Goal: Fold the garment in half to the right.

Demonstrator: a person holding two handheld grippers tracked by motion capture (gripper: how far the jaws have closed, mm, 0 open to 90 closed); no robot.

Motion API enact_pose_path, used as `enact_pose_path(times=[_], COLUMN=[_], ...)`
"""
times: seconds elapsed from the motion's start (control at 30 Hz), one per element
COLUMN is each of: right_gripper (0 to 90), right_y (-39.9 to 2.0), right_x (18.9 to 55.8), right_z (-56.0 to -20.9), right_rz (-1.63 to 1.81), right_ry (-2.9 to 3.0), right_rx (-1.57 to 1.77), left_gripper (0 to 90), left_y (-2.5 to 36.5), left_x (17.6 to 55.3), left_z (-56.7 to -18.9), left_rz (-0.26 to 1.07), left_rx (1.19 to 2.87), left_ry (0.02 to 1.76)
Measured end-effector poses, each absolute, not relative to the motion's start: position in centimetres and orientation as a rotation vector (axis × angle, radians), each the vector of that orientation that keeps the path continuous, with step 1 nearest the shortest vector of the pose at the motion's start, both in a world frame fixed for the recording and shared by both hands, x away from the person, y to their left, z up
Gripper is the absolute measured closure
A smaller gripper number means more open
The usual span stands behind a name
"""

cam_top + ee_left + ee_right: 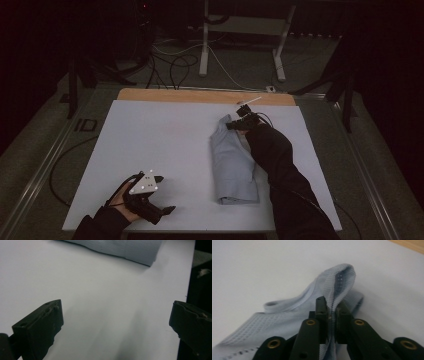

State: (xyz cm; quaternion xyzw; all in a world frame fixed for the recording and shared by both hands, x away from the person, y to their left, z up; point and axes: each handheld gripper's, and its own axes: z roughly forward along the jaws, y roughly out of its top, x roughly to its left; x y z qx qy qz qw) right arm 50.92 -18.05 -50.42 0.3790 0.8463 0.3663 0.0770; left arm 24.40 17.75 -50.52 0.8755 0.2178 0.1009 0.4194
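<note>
A folded light-blue garment lies on the white table cover, right of centre. My right gripper sits at its far end, shut on a raised fold of the ribbed blue fabric, which stands pinched between the two black jaws. My left gripper rests low at the table's near left corner, jaws wide open with nothing between them. In the left gripper view the garment's near end lies well ahead of the open gripper.
A strip of bare wooden tabletop shows beyond the cover's far edge. A small white stick lies near the far edge, just past the right gripper. Cables and metal desk legs stand on the floor behind the table.
</note>
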Motion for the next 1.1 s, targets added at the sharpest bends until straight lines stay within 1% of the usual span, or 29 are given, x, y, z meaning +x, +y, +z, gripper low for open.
enact_pose_path(times=[0.07,0.1,0.17,0.3,0.43,0.57,0.6,0.63,0.67,0.7,0.73,0.8,0.83,0.97,1.0,1.1], right_gripper=[61.6,59.5,51.1,44.5,37.4,37.9,40.6,45.9,46.9,51.8,60.0,66.3,71.4,86.4,89.3,89.9], right_y=[-18.1,-18.2,-18.4,-18.4,-18.5,-18.7,-18.8,-18.8,-18.7,-18.6,-18.5,-18.2,-17.9,-17.4,-17.3,-17.3], right_x=[51.0,51.1,51.3,51.5,51.2,50.4,50.0,49.7,49.2,48.9,48.4,47.4,46.8,44.2,43.5,41.3], right_z=[-50.6,-50.8,-51.0,-51.9,-51.3,-49.6,-49.0,-48.6,-48.2,-47.9,-47.7,-47.6,-47.6,-47.6,-47.6,-47.4], right_rz=[1.043,1.016,0.980,0.910,0.955,1.016,1.044,1.068,1.077,1.090,1.116,1.153,1.142,1.154,1.154,1.166], right_ry=[2.516,2.503,2.491,2.504,2.489,2.459,2.451,2.449,2.447,2.451,2.452,2.476,2.495,2.539,2.550,2.572], right_rx=[1.120,1.129,1.135,1.147,1.163,1.112,1.105,1.085,1.066,1.059,1.060,1.034,1.012,0.929,0.916,0.847], left_gripper=[0.6,0.6,0.6,0.6,0.6,0.6,0.6,0.6,0.6,0.6,0.6,0.6,0.6,0.6,0.6,0.6], left_y=[18.1,18.2,18.5,19.1,19.7,20.2,20.3,20.4,20.5,20.5,20.6,20.7,20.7,21.0,21.1,21.1], left_x=[24.4,24.4,24.4,24.3,24.3,24.3,24.3,24.3,24.3,24.3,24.3,24.2,24.2,24.1,24.2,24.2], left_z=[-50.7,-50.8,-50.9,-51.0,-51.0,-51.1,-51.1,-51.1,-51.1,-51.2,-51.2,-51.1,-51.1,-51.1,-51.1,-51.2], left_rz=[0.247,0.248,0.252,0.245,0.249,0.262,0.263,0.266,0.270,0.277,0.280,0.280,0.283,0.280,0.280,0.282], left_rx=[2.183,2.184,2.182,2.172,2.166,2.152,2.150,2.144,2.139,2.137,2.133,2.132,2.132,2.125,2.127,2.129], left_ry=[0.562,0.564,0.576,0.591,0.605,0.625,0.624,0.626,0.628,0.634,0.637,0.637,0.634,0.647,0.645,0.651])
